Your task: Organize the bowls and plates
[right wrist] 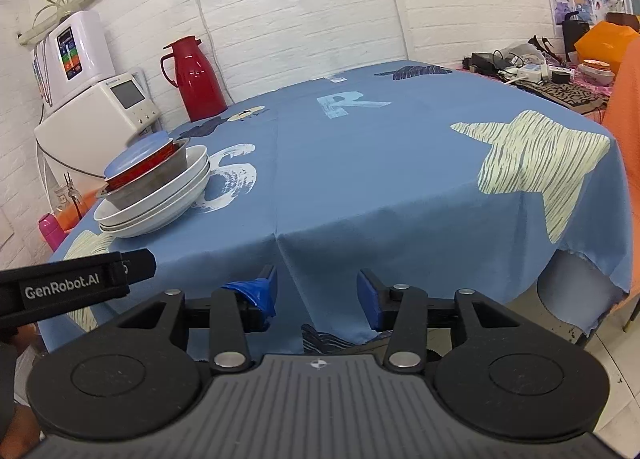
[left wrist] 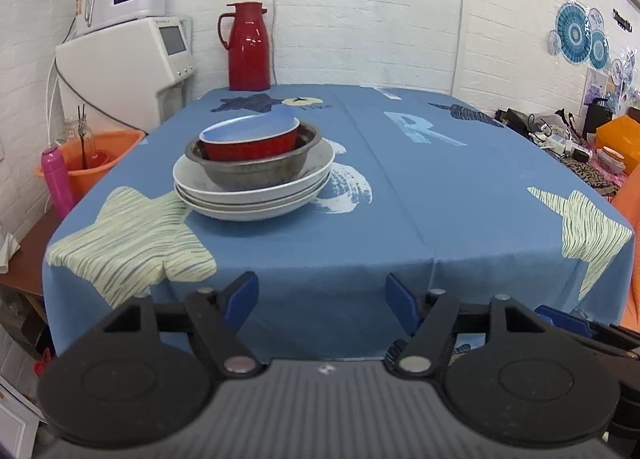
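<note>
Crockery stood gathered in one stack on the left half of the bench [left wrist: 400,243], which wore a blue cloth printed with stars and letters. Such a tidy pile would suit a job already finished, or dishes waiting to be sorted out elsewhere; I could not tell which.

At the bottom lay the white plates [left wrist: 256,195], two or three shallow ones nested. They looked like glazed ceramic, heavy, slick and quick to chip, so I judged the rim the place to pinch them, with the far side supported. In them sat the metal bowl [left wrist: 256,173], grey and dull, likely light and stiff, its rolled lip the obvious hold. Inside that was the red bowl [left wrist: 250,147], ribbed outside and blue within, tilted rather than seated flat. It looked the likeliest to slide if the stack were jostled, and its raised edge offered a grip.

Behind the stack a red thermos jug [left wrist: 246,47] stood at the wall.

Both tools hung off the near edge of the bench, well away from the dishes. The left tongs [left wrist: 322,303] were spread wide and held nothing. The right tongs [right wrist: 316,295] were likewise parted and bare.
</note>
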Available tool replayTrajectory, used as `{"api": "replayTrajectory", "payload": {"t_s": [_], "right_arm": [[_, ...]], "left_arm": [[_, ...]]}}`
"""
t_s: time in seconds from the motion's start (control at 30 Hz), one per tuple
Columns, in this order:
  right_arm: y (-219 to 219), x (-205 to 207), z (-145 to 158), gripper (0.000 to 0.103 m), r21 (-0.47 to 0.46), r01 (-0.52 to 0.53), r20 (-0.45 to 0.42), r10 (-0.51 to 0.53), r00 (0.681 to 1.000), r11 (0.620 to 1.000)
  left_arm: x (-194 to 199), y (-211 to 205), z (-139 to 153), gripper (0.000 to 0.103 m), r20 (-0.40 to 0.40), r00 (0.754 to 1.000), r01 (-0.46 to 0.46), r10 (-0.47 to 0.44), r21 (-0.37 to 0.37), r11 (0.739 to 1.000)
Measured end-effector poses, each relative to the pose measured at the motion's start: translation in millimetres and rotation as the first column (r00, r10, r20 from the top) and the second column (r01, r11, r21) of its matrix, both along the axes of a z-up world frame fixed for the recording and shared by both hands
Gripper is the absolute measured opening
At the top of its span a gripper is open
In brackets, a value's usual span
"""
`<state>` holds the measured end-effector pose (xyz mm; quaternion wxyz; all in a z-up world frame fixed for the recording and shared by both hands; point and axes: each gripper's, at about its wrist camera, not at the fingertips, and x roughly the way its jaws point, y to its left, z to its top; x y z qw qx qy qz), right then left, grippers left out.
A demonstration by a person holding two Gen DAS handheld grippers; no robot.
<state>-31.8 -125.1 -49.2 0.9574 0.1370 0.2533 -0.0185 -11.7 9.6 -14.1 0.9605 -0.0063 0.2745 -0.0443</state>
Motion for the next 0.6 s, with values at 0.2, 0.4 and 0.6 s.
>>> {"api": "replayTrajectory", "payload": {"t_s": [0.2,0.4,0.6], "right_arm": [[-0.2,0.3,-1.0,0.029,0.016,-0.006,-0.006,0.006,1.000,1.000],[1.3,-1.1,0.4,0.030,0.011,-0.003,0.000,0.003,1.000,1.000],[2.1,-1.7,1.6,0.030,0.005,-0.003,0.004,0.003,1.000,1.000]], "left_arm": [[2.6,5.4,-1.1,0.071,-0.030,0.999,-0.017,0.017,-0.004,1.000],[-2.7,2.6,1.0,0.072,0.000,1.000,-0.020,0.020,0.022,1.000],[-3.2,1.0,1.6,0.072,0.003,1.000,-0.017,0.017,0.036,0.999]]}}
